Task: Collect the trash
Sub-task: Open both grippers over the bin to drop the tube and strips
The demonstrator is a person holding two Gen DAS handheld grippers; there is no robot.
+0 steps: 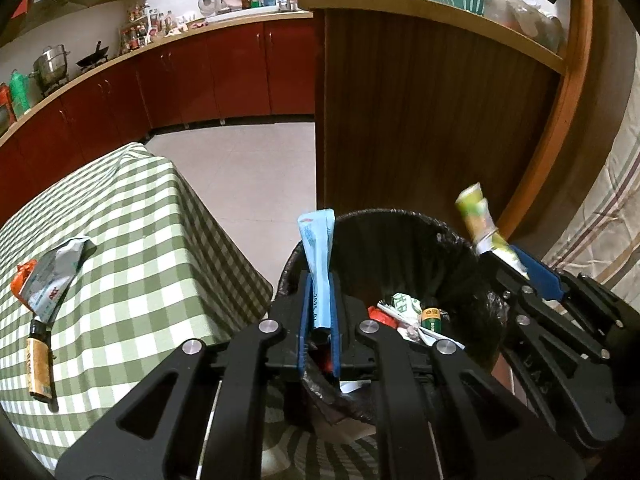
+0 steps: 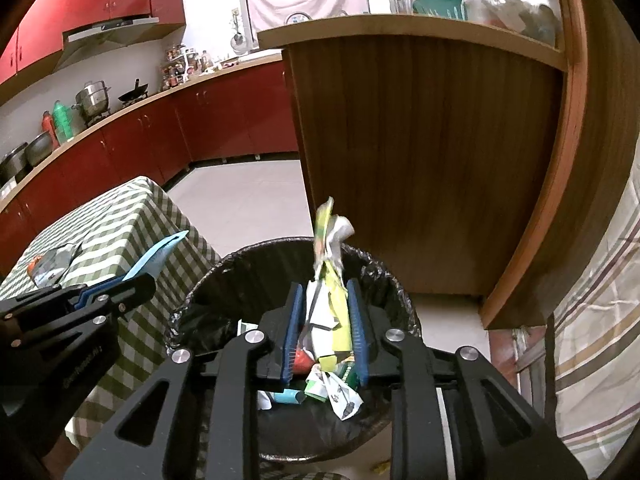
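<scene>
Both over the lined bin [image 1: 400, 224]. Left hand-held gripper [image 1: 320, 280] clamps a blue wrapper [image 1: 318, 248]; right hand-held gripper [image 2: 326, 312] grips a crumpled yellow-green wrapper [image 2: 330, 276]. Best release well inside the rim.

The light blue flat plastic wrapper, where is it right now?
The light blue wrapper stands upright, pinched in the left gripper at the black-lined trash bin's near-left rim, beside the green checked tablecloth.
</scene>
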